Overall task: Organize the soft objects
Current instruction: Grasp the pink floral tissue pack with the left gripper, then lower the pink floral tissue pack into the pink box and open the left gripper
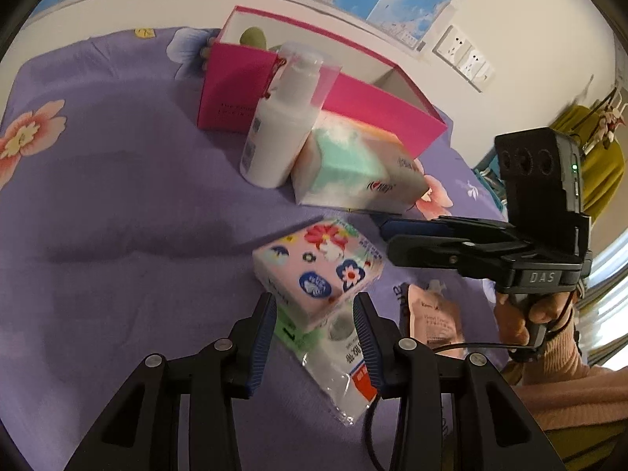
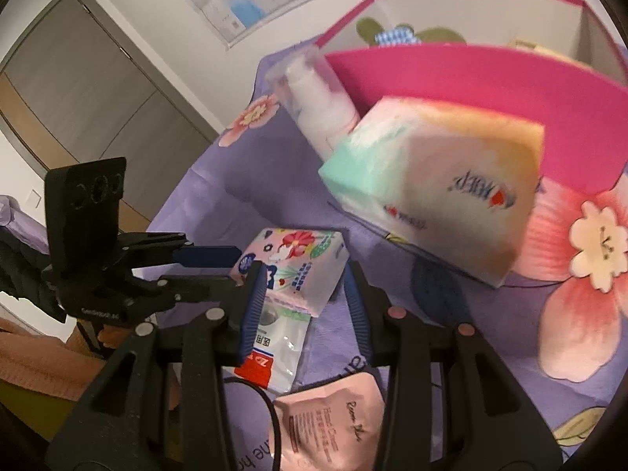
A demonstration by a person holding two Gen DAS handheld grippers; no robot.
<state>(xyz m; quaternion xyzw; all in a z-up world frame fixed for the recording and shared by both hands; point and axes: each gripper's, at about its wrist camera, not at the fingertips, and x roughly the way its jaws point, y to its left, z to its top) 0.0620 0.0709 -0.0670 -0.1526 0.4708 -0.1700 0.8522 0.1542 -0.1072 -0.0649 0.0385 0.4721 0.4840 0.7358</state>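
A: Nearest the left wrist camera, the left gripper [image 1: 314,310] hangs over two stacked packs. Its jaws stand released and parted, with the low corner of the floral tissue pack [image 1: 320,265] lying between the pads, which do not press on it.

B: And the right gripper [image 2: 302,286]?

A: Its jaws are likewise parted and unclenched, grasping nothing. In the right wrist view the same floral tissue pack [image 2: 296,267] and the clear wipe packet [image 2: 276,347] beneath it lie between the pads; no pad presses on either.

B: Count of items on the purple floral bedspread [image 1: 117,196]?

A: One floral tissue pack; one clear wipe packet [image 1: 341,369] with a red label under it; one pink hand-cream pouch [image 1: 433,320] just beside them; one large pastel tissue pack [image 1: 357,168]; one white pump bottle [image 1: 280,125] with a clear cap; one open pink box [image 1: 333,94].

B: Orientation?

A: The floral tissue pack lies flat, printed face up, its long axis running diagonally from lower left to upper right in the left wrist view. The wipe packet's long axis runs from under that pack down towards the camera. The pump bottle stands tilted, leaning against the box's front wall, and the large pack touches both bottle and box.

B: Inside the box?

A: A green soft toy [image 2: 371,29] with a blue checked part shows above the wall; the rest is hidden.
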